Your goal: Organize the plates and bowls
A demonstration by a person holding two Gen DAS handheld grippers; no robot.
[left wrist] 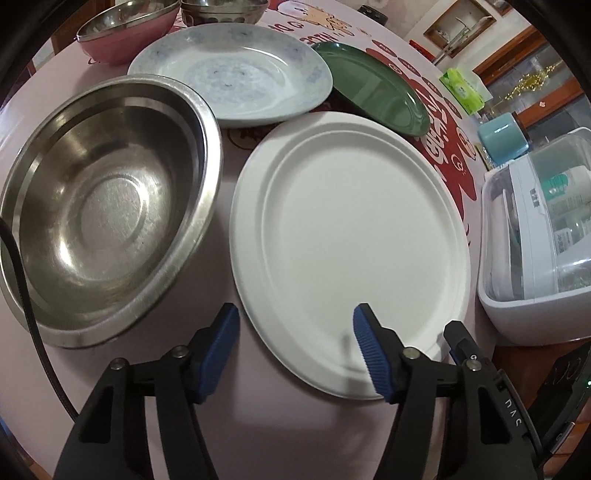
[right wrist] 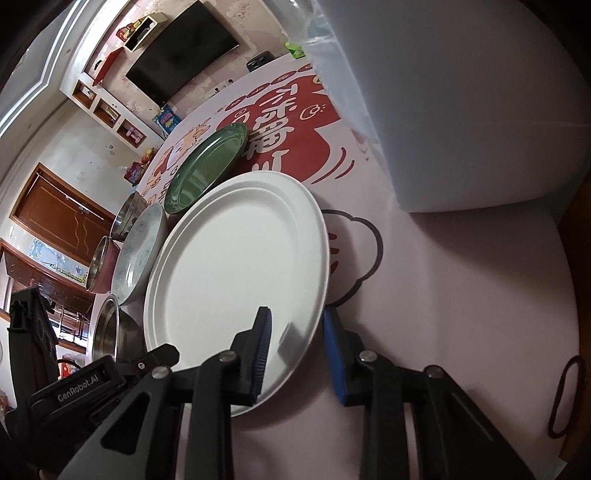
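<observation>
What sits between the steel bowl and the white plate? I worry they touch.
Only a bare strip of pink tablecloth separates the steel bowl from the white plate; the left wrist view shows it.

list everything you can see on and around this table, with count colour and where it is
white plate: 1, white, nearest, centre of table
steel bowl: 1, silver, beside the white plate
patterned plate: 1, pale blue-white, behind the steel bowl
green plate: 1, dark green, behind the white plate
pink bowl: 1, pink with steel lining, far side
second steel bowl: 1, silver, far edge
plastic box: 1, white with clear lid, table edge
tissue pack: 1, green, far side
tablecloth: 1, pink, red print
left gripper: 1, black, blue pads, straddling the white plate's rim, not pressing
right gripper: 1, same, rim between its pads
</observation>
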